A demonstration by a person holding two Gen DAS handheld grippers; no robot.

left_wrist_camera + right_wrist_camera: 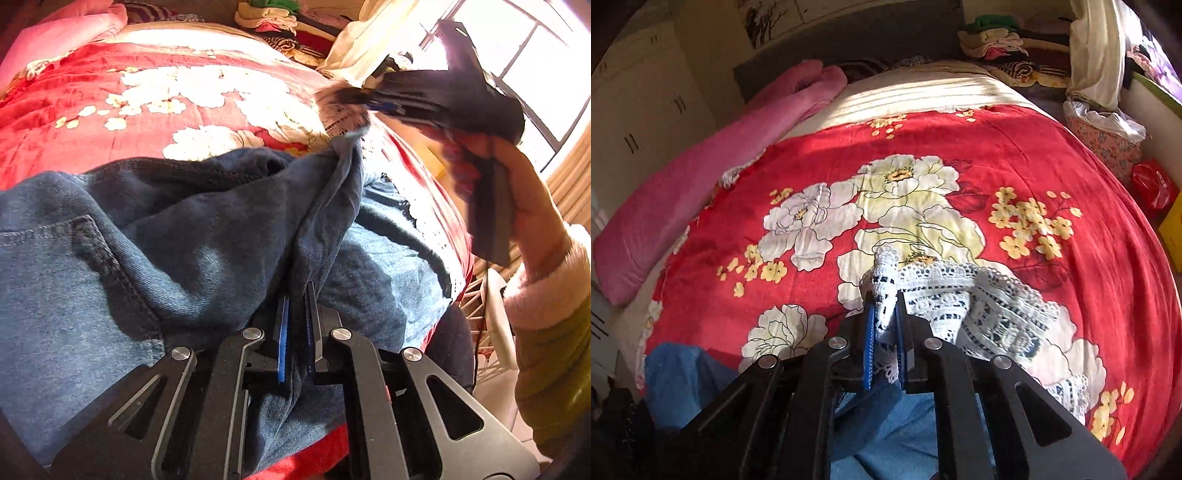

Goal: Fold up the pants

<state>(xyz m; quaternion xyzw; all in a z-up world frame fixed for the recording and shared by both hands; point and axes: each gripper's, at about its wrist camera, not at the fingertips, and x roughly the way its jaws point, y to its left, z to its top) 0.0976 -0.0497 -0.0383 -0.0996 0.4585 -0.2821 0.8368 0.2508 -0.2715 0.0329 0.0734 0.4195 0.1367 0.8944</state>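
Blue denim pants (166,251) with white lace trim lie bunched on a red flowered blanket (147,110). My left gripper (297,295) is shut on a fold of the denim near its middle. My right gripper (886,299) is shut on the white lace hem (964,306) of the pants and holds it above the blanket (923,147). In the left wrist view the right gripper (354,107) shows at the upper right, blurred, with the lace and denim stretched up to it. Blue denim (679,373) hangs below in the right wrist view.
A pink pillow (701,206) lies along the bed's left side. A pile of folded clothes (1008,40) sits at the head of the bed. A floral bin (1108,144), a red bag (1154,186) and a window (524,48) are to the right.
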